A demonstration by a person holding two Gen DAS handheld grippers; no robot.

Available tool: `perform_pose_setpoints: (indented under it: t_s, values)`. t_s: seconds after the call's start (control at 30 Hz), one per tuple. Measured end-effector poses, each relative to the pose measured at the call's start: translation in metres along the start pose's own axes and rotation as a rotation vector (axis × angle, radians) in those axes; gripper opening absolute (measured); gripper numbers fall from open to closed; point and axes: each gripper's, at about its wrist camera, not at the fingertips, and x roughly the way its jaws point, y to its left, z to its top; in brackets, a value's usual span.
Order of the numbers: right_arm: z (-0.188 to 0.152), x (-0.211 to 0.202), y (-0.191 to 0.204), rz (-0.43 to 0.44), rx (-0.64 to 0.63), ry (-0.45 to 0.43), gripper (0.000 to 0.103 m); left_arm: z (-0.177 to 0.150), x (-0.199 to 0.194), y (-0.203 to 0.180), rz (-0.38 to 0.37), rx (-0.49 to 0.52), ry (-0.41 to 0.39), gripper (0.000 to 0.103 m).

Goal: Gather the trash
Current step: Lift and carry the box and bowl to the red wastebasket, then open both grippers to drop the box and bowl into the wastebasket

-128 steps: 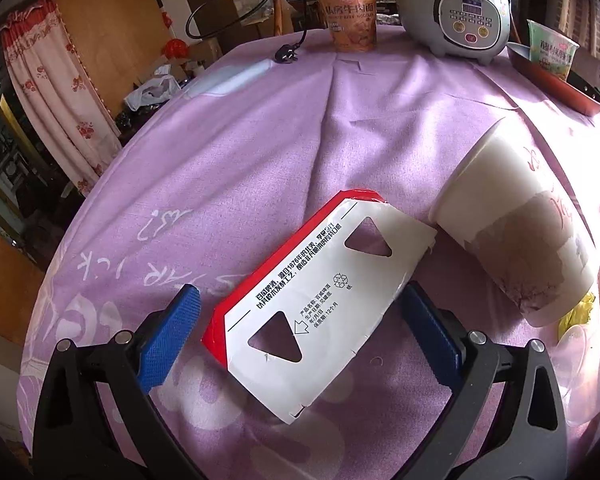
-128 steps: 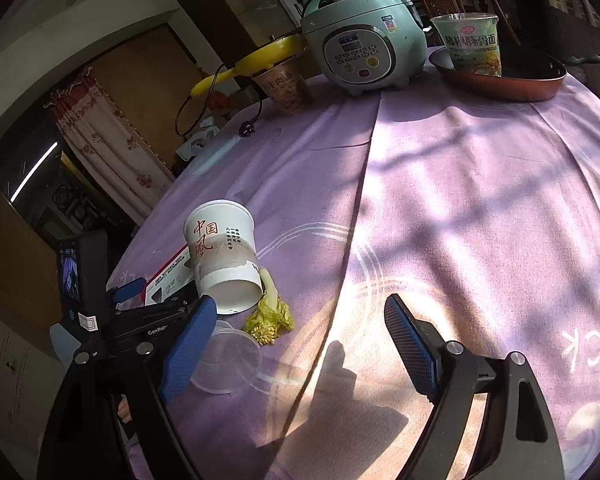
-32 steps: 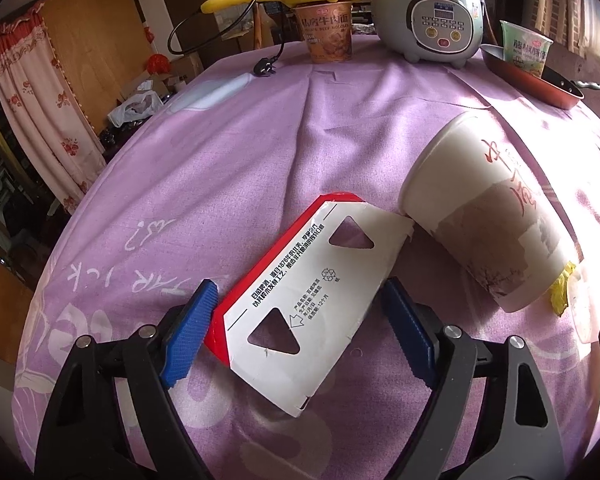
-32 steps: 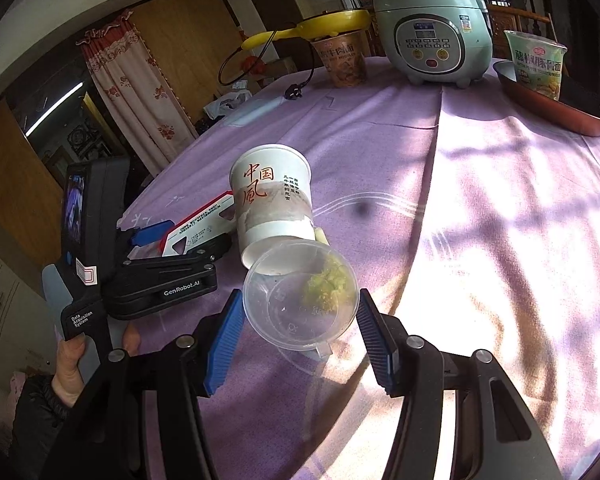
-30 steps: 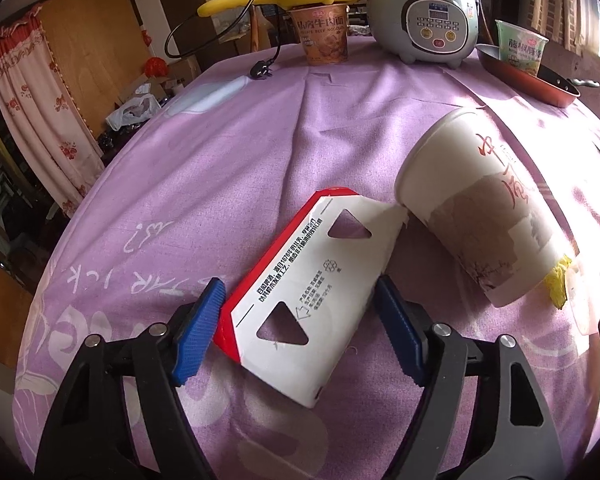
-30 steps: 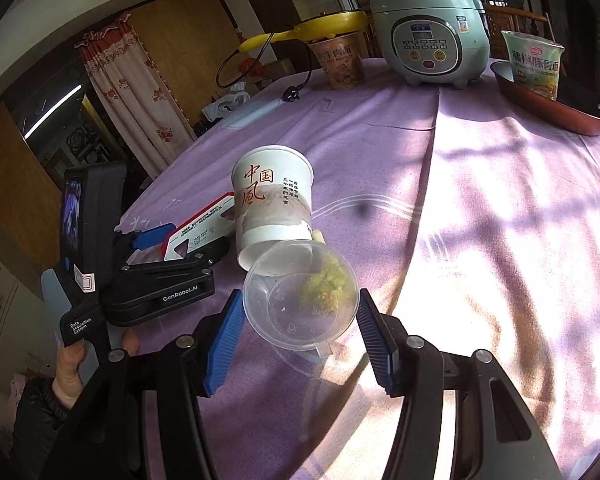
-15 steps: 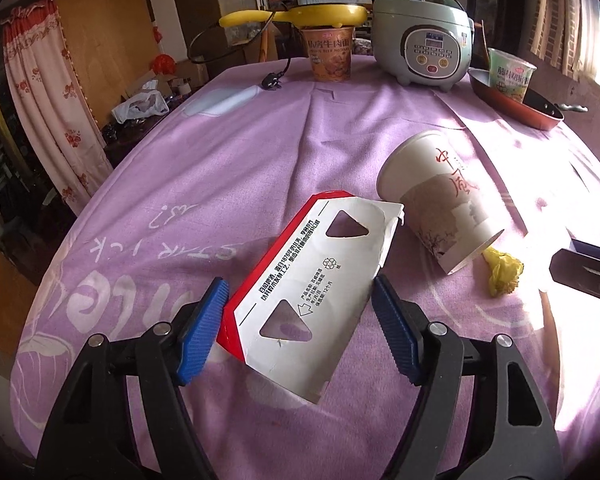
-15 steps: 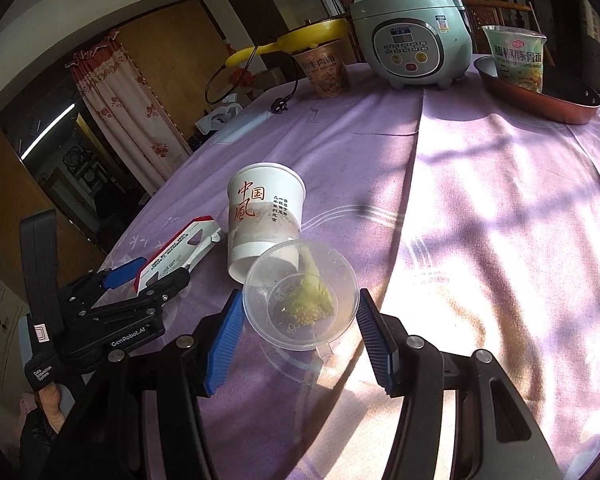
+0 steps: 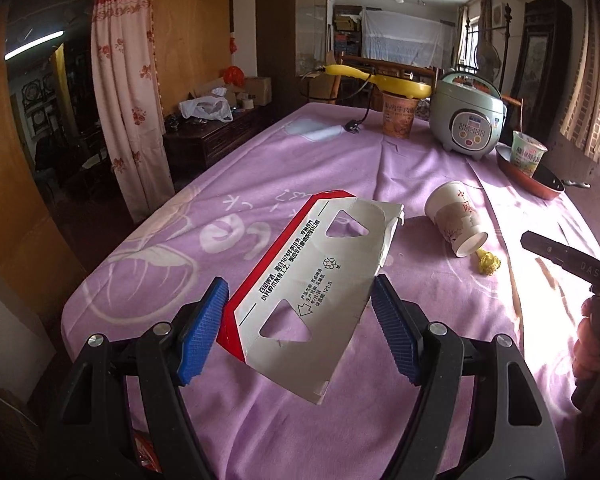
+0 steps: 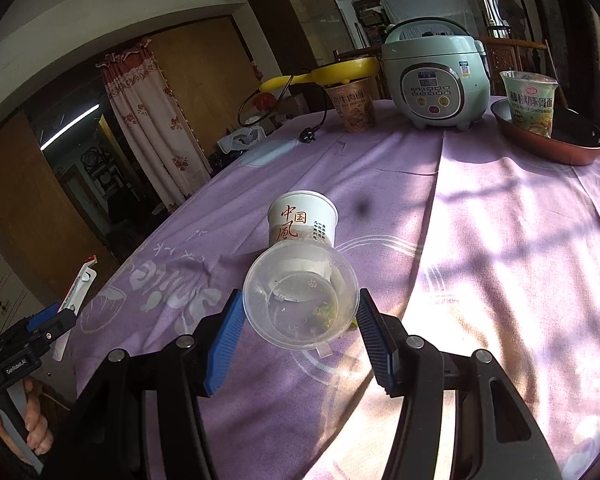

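My left gripper [image 9: 300, 320] is shut on a flattened white carton with a red edge [image 9: 320, 276], held clear above the purple tablecloth [image 9: 340, 168]. In the right wrist view the carton's edge [image 10: 78, 284] shows at far left. My right gripper [image 10: 300, 316] is shut on a clear plastic cup [image 10: 300, 300], lifted off the cloth. A white paper cup [image 9: 458, 216] lies on its side mid-table, with a yellow crumpled scrap [image 9: 487, 263] by its mouth. The paper cup [image 10: 302, 220] sits just beyond the clear cup.
At the far end stand a rice cooker [image 9: 466, 120], a noodle cup [image 9: 398, 120] under a yellow pan [image 9: 380, 80], and a red pan [image 9: 530, 180] holding a noodle cup [image 9: 527, 154]. A black power plug [image 10: 309, 134] lies on the cloth. The near table edge drops off at left.
The left gripper has lifted the carton off the cloth and pulled back and left, away from the paper cup. The right gripper has raised the clear cup a little.
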Motion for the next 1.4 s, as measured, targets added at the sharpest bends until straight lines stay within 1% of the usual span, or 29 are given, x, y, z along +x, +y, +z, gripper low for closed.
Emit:
perform_pose_setpoints:
  t_s: [0.13,0.23,0.33,0.43,0.57,0.67,0.73,0.8,0.93,0.97,1.0,1.03,1.17,1.23,1.3,1.4]
  values:
    - [-0.009,-0.015,0.012,-0.024,-0.062,-0.031,0.057,-0.021,-0.038,0.03,0.052,-0.043,-0.055,0.072]
    - [-0.015,-0.027,0.018,-0.009,-0.058,-0.051,0.057,-0.039,-0.059,0.061,0.087,-0.097,-0.062,0.072]
    - [-0.022,-0.037,0.028,0.032,-0.039,-0.062,0.057,-0.062,-0.076,0.1,0.131,-0.179,-0.055,0.072]
    - [-0.03,-0.042,0.052,0.086,-0.042,-0.061,0.056,-0.091,-0.09,0.143,0.177,-0.287,-0.032,0.072]
    - [-0.039,-0.046,0.1,0.182,-0.076,-0.054,0.056,-0.135,-0.106,0.193,0.248,-0.405,0.003,0.072]
    - [-0.05,-0.047,0.142,0.252,-0.123,-0.04,0.056,-0.17,-0.111,0.221,0.269,-0.485,0.034,0.072]
    - [-0.061,-0.047,0.171,0.294,-0.161,-0.022,0.056,-0.192,-0.109,0.236,0.28,-0.525,0.066,0.072]
    - [-0.072,-0.046,0.199,0.325,-0.197,0.002,0.056,-0.21,-0.104,0.249,0.272,-0.565,0.096,0.072]
    - [-0.094,-0.043,0.248,0.363,-0.286,0.054,0.056,-0.234,-0.095,0.273,0.267,-0.627,0.141,0.073]
    - [-0.099,-0.042,0.26,0.366,-0.312,0.063,0.056,-0.239,-0.093,0.278,0.263,-0.643,0.153,0.076]
    - [-0.104,-0.041,0.271,0.37,-0.337,0.071,0.056,-0.243,-0.092,0.284,0.262,-0.66,0.159,0.082]
    - [-0.109,-0.04,0.281,0.374,-0.358,0.081,0.056,-0.247,-0.093,0.289,0.263,-0.679,0.159,0.085]
    - [-0.133,-0.03,0.318,0.403,-0.422,0.143,0.056,-0.259,-0.101,0.305,0.283,-0.722,0.143,0.089]
    - [-0.145,-0.021,0.335,0.419,-0.447,0.192,0.056,-0.262,-0.108,0.312,0.321,-0.732,0.128,0.092]
    - [-0.159,-0.008,0.351,0.437,-0.468,0.25,0.056,-0.262,-0.114,0.317,0.365,-0.741,0.117,0.092]
    - [-0.182,0.011,0.38,0.459,-0.523,0.33,0.056,-0.267,-0.125,0.331,0.407,-0.765,0.102,0.093]
